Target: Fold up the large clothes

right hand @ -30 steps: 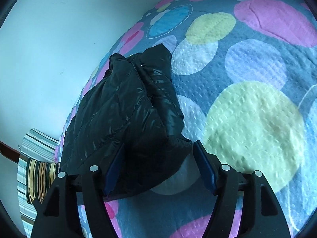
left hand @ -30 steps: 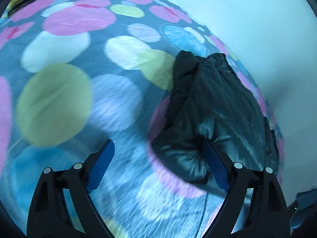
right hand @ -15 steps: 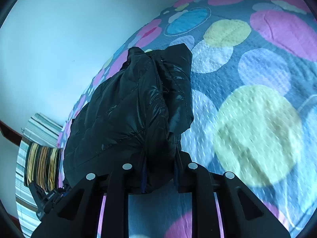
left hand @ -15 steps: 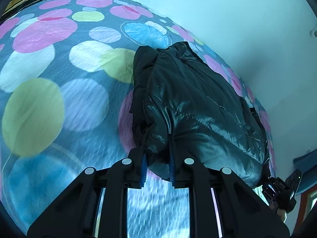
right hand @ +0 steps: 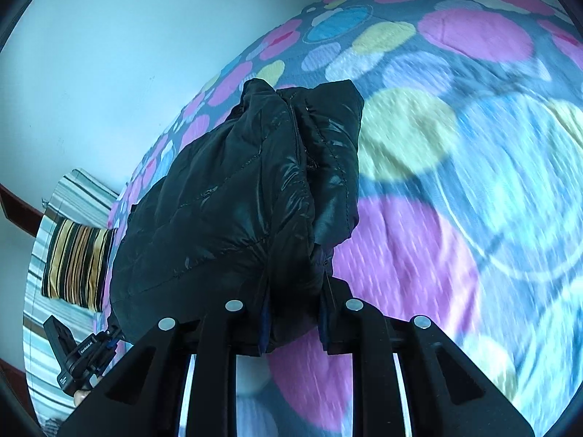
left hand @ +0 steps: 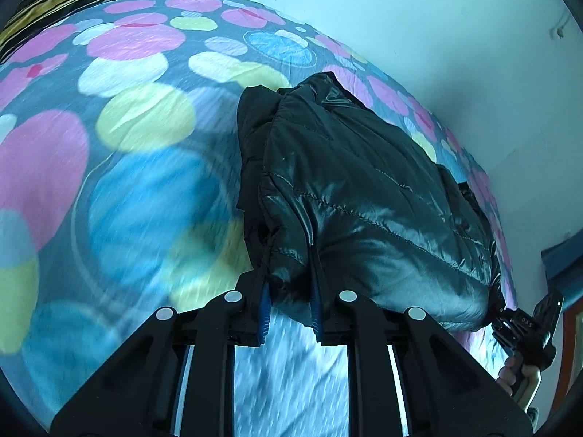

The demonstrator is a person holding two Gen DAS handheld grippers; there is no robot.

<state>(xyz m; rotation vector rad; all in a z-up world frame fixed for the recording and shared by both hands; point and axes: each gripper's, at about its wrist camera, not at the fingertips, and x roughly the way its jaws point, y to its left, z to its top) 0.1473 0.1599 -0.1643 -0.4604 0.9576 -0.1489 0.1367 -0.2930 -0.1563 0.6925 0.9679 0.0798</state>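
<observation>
A black quilted puffer jacket [left hand: 364, 189] lies bunched on a bed with a dotted bedspread [left hand: 138, 116]. My left gripper [left hand: 289, 309] is shut on the jacket's near corner, with fabric pinched between its blue pads. The right gripper also shows at the far right of the left wrist view [left hand: 510, 322], holding the other end. In the right wrist view the jacket [right hand: 233, 196] hangs from my right gripper [right hand: 293, 327], which is shut on its near edge. The left gripper shows at the lower left there [right hand: 105, 338].
A pale wall [left hand: 400, 18] runs along the far side of the bed. A striped yellow and black pillow [right hand: 76, 262] lies at the bed's head, on striped bedding [right hand: 43, 346]. A dark wooden edge [left hand: 561, 255] shows at the right.
Both grippers went from open beside the jacket to shut on its near edge. The jacket's held edge has since lifted and the bedspread blurs with motion.
</observation>
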